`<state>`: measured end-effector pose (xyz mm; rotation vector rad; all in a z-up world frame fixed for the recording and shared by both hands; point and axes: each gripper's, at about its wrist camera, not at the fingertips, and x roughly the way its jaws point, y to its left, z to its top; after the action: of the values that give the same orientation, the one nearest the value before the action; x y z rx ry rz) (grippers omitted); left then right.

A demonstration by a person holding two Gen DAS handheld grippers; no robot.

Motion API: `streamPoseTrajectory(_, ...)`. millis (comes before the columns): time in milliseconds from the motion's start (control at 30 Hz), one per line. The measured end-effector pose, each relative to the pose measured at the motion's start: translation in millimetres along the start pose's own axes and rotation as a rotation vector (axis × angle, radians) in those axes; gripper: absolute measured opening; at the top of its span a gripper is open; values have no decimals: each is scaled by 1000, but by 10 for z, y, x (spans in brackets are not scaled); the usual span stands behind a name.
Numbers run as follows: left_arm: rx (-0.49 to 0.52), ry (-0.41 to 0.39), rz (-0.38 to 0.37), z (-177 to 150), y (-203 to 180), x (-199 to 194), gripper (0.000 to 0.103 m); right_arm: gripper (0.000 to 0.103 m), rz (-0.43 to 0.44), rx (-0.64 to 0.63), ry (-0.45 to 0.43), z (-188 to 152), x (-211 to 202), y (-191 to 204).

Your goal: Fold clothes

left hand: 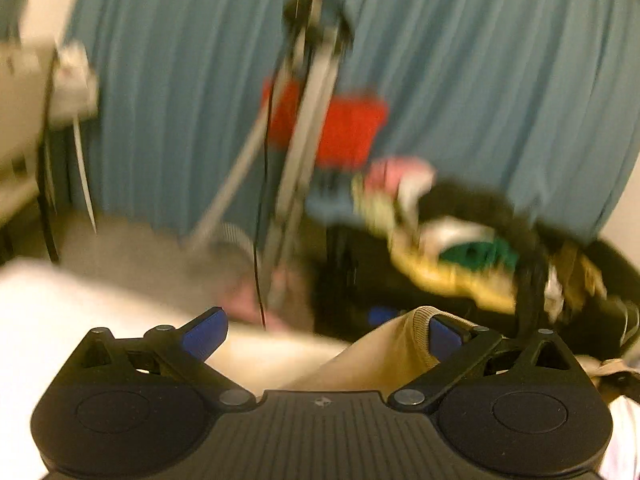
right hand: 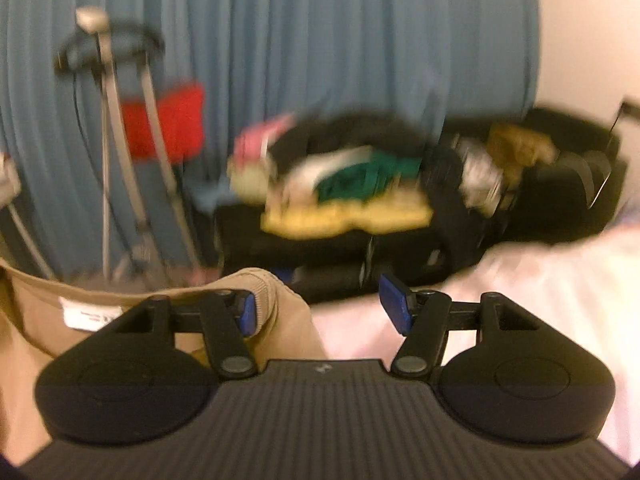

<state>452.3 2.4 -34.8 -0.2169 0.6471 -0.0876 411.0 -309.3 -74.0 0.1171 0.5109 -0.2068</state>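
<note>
Right wrist: white bed (right hand: 540, 280) (blue curtain (right hand: 320, 40) behind)

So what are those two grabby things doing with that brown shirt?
A person is folding clothes with a gripper in each hand. The left gripper and right gripper both stand open, with the tan garment lying against one blue pad of each, over the white bed. A heap of clothes waits behind.

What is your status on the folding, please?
Both grippers, left and right, open. Tan garment drapes against one pad of each, unclamped. Nothing blocking.
</note>
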Motion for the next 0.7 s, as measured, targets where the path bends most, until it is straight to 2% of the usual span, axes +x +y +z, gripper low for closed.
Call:
streamPoseTrajectory(67, 24, 100, -13, -63, 167, 436, 101, 62, 28, -5, 122, -162, 355, 30)
streamPoseTrajectory(167, 136, 253, -33, -132, 197, 769, 101, 62, 85, -30, 270, -247, 646, 41)
streamPoseTrajectory(200, 164, 296, -45, -123, 190, 791, 101, 62, 127, -34, 301, -236, 666, 35)
streamPoseTrajectory(300, 228, 357, -59, -20, 112, 786, 103, 63, 215, -66, 358, -148, 591, 76)
streamPoseTrajectory(367, 261, 364, -61, 39, 15, 771, 103, 63, 256, -85, 357, -112, 442, 98)
streamPoseTrajectory(467, 286, 322, -55, -24, 4, 476, 103, 63, 264, -78, 318, -87, 121, 125)
streamPoseTrajectory(533, 283, 266, -45, -86, -15, 95, 103, 63, 267, -62, 276, -86, -135, 145)
streamPoseTrajectory(700, 243, 111, -73, -366, 1, -1054, 103, 63, 258, -21, 161, -211, -1050, 159)
